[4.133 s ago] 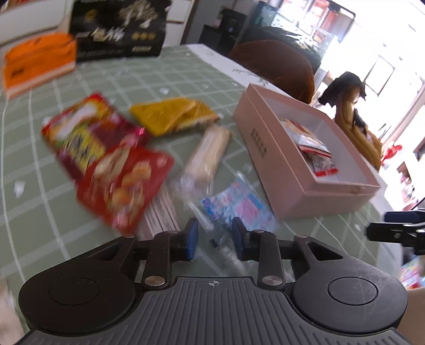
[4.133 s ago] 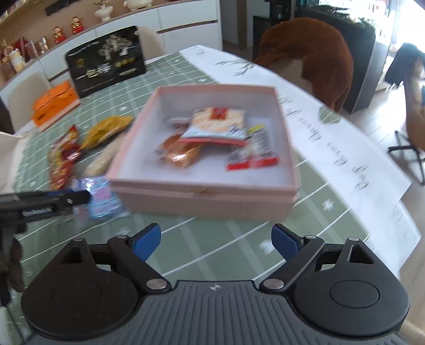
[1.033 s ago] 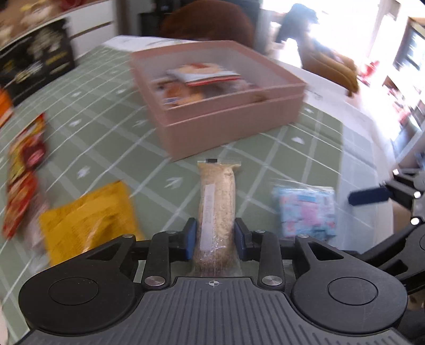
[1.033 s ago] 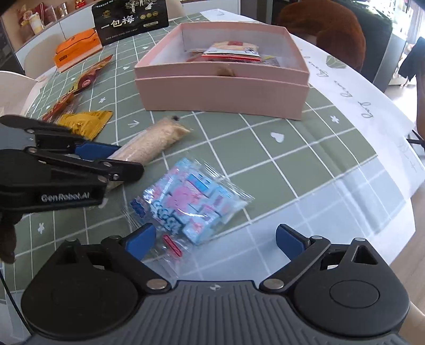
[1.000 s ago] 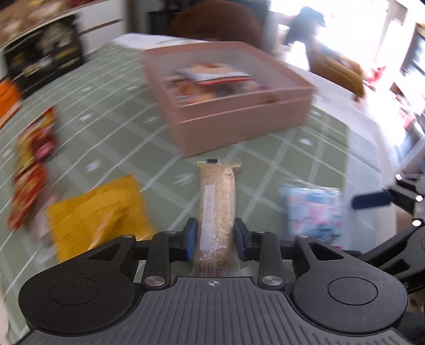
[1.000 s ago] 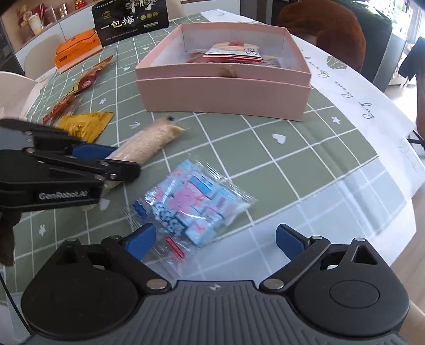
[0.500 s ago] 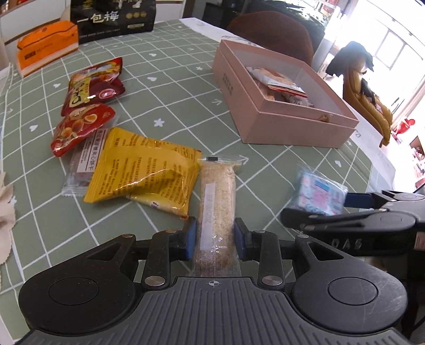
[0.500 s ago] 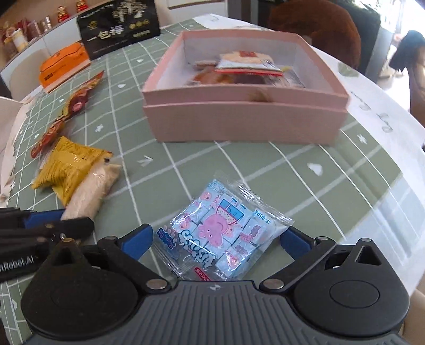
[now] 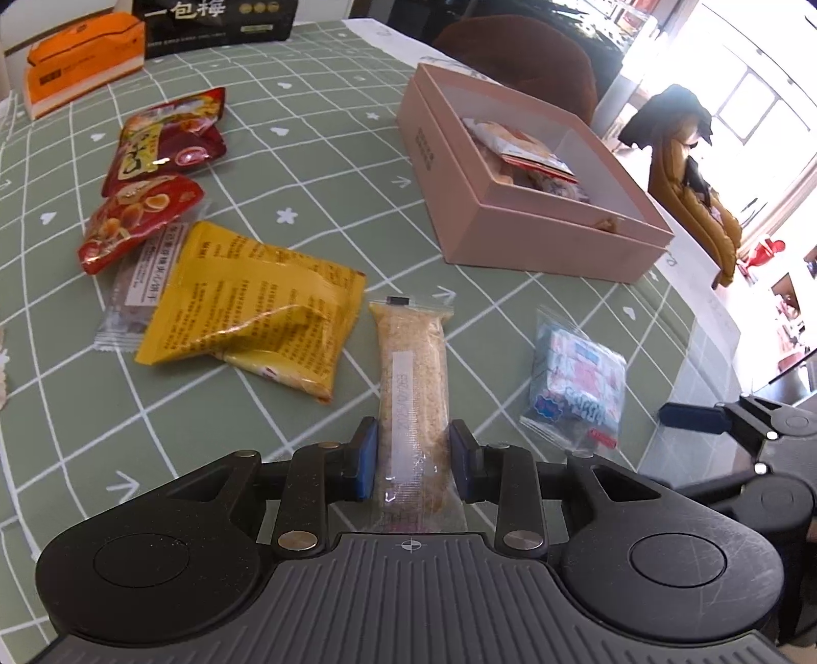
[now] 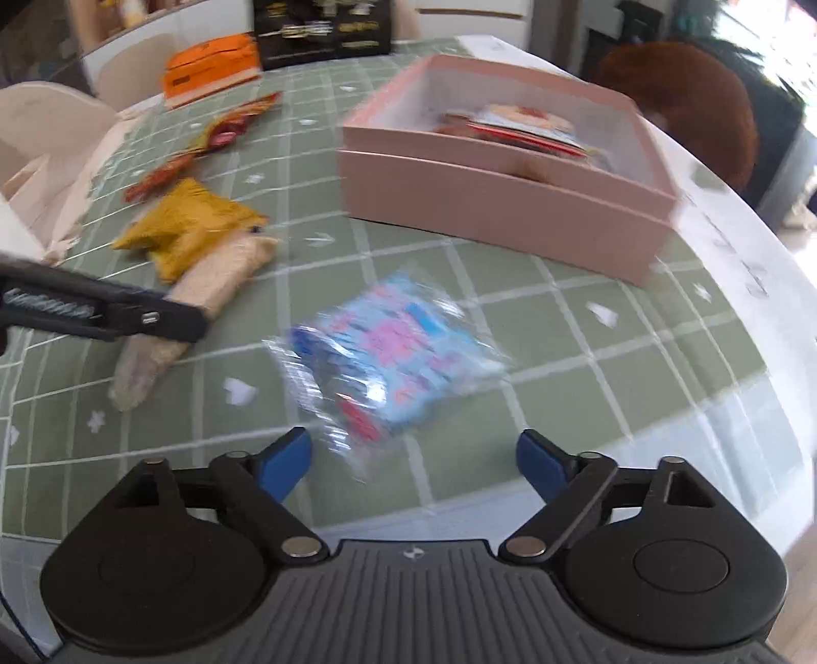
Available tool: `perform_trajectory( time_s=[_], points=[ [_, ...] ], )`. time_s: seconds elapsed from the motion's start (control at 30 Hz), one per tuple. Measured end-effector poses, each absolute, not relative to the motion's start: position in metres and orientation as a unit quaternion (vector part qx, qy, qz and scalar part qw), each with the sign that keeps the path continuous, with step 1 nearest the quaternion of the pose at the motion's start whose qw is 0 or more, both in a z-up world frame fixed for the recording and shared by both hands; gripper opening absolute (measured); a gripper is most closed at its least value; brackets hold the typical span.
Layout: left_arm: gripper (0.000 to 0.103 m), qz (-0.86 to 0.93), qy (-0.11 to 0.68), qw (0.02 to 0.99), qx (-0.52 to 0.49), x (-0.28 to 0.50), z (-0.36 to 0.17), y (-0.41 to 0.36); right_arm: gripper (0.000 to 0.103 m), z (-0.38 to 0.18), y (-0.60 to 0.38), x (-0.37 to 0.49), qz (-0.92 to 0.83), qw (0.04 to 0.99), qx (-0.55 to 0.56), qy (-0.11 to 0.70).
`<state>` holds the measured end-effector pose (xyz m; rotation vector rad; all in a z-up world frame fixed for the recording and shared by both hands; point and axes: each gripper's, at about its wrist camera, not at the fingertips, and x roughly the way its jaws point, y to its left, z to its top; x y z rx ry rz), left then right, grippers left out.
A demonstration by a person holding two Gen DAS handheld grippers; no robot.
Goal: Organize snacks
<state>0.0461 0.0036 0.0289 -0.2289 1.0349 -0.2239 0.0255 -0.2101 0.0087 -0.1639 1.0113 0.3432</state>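
A: What can't you make out from the right wrist view?

B: Motion blur smears the blue and pink candy packet (image 10: 393, 352) lying ahead of the fingers, so its print is unreadable. The snacks inside the pink box (image 10: 500, 204) are a blur too.

A: And the left wrist view?

B: The near end of the beige snack bar (image 9: 413, 388) disappears under the gripper body, behind the fingers. The brown bar wrapper (image 9: 134, 296), far left of the fingers, is half covered by the yellow packet (image 9: 255, 306) and a red packet (image 9: 138, 219). The black box (image 9: 214, 20) is cut off by the top edge, and the box wall hides most of the packets inside it.
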Motion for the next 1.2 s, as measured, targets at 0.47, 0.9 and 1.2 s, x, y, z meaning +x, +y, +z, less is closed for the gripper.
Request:
perform_trajectory(
  time_s=[0.47, 0.9, 1.2],
  points=[
    [0.034, -0.107, 0.492, 0.855, -0.125, 0.045, 0.028, 0.006, 0.103, 0.003, -0.215, 0.036, 0.097, 0.853, -0.039, 0.512],
    [0.034, -0.109, 0.490, 0.855, -0.132, 0.042, 0.027, 0.009, 0.103, 0.005, -0.186, 0.057, 0.103, 0.865, -0.048, 0.489],
    [0.034, -0.109, 0.490, 0.855, -0.132, 0.042, 0.027, 0.009, 0.096, 0.006, -0.181, 0.065, 0.113, 0.867, -0.057, 0.482]
  ],
)
